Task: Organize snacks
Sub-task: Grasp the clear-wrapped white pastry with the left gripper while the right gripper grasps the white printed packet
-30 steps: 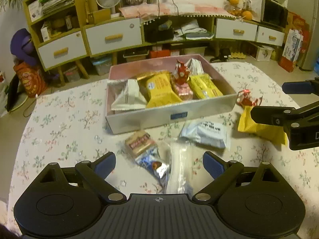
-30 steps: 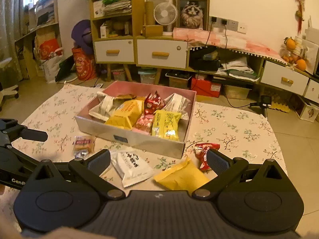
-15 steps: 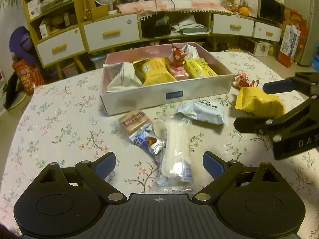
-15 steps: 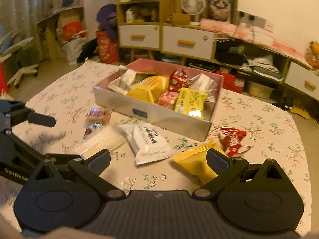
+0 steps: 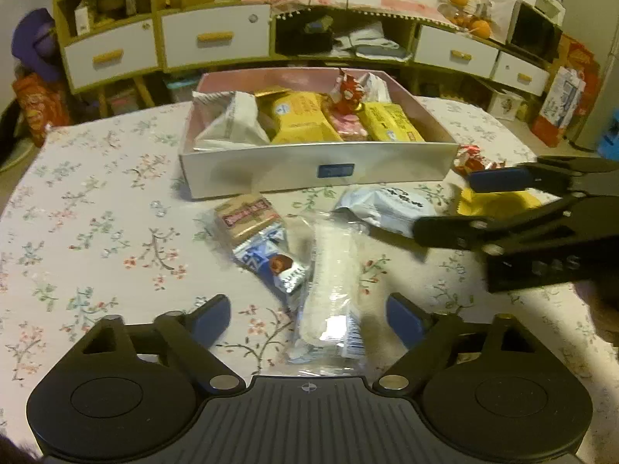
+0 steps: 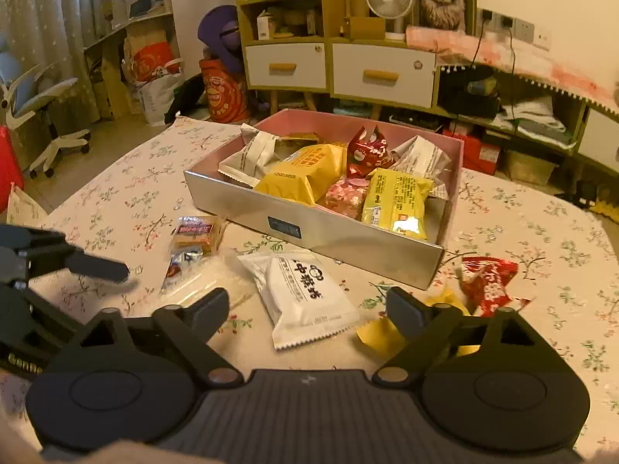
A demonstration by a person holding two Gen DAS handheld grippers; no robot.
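Note:
A pink-lined grey box [image 5: 271, 170] [image 6: 348, 239] on the flowered table holds several yellow, white and red snack packs. In front of it lie a clear pack of white wafers [image 5: 332, 290], a brown and blue bar pack [image 5: 259, 239] [image 6: 193, 236], a white pack with black letters [image 5: 383, 208] [image 6: 305, 294], a yellow pack [image 5: 499, 203] [image 6: 379, 332] and a red candy pack [image 5: 472, 158] [image 6: 489, 282]. My left gripper [image 5: 307, 319] is open, low over the wafer pack's near end. My right gripper [image 6: 307, 309] is open, just above the white pack.
The tablecloth [image 5: 96, 212] runs bare to the left of the box. Yellow cabinets with white drawers [image 5: 216, 38] stand behind the table. An office chair [image 6: 35, 104] and bags stand on the floor at far left.
Both grippers have moved down and forward toward the loose snacks. The left one now straddles the wafer pack; the right one has come over the white pack. Both stay open.

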